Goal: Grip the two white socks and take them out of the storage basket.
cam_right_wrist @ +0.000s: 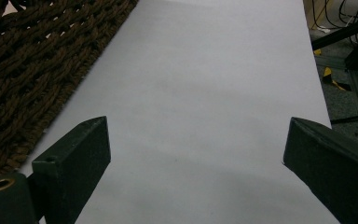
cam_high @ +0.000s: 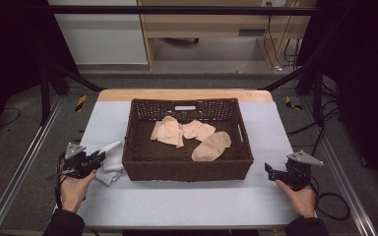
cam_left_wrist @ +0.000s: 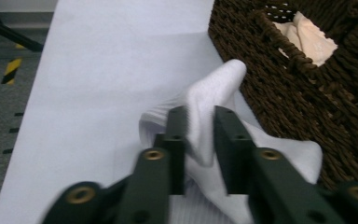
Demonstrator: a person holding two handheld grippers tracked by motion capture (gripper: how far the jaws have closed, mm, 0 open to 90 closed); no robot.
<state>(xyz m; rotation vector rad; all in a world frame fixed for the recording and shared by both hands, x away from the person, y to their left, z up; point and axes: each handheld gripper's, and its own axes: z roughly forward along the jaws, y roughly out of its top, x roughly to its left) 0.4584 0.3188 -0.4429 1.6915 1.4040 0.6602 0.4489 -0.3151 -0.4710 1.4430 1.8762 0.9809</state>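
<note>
1. A dark brown wicker basket (cam_high: 187, 167) sits in the middle of the bench (cam_high: 187, 201), which is covered in a pale grey sheet.
2. Inside the basket lie three peach-coloured socks: a crumpled one (cam_high: 168, 131) towards the left, a smaller folded one (cam_high: 199, 129) just beside it, and a flatter one (cam_high: 211, 146) nearer the right front. The first two touch; the third lies slightly apart from them towards the front.
3. A white sock (cam_high: 110, 162) lies on the bench just outside the basket's left wall, close against the weave.
4. The left tool (cam_high: 98, 158), held in the person's left hand (cam_high: 74, 189), is at the left front of the bench. In the left gripper view its jaws are clamped on a raised fold of the white sock (cam_left_wrist: 205, 121), with the rest of the fabric spread below and to the right, touching the basket (cam_left_wrist: 317, 93).
5. The right tool (cam_high: 270, 172), held in the person's right hand (cam_high: 300, 196), is at the right front of the bench, just off the basket's right front corner. In the right gripper view its jaws stand wide apart over bare bench (cam_right_wrist: 200, 107), with nothing between them and the basket's side (cam_right_wrist: 32, 74) at the left.
</note>
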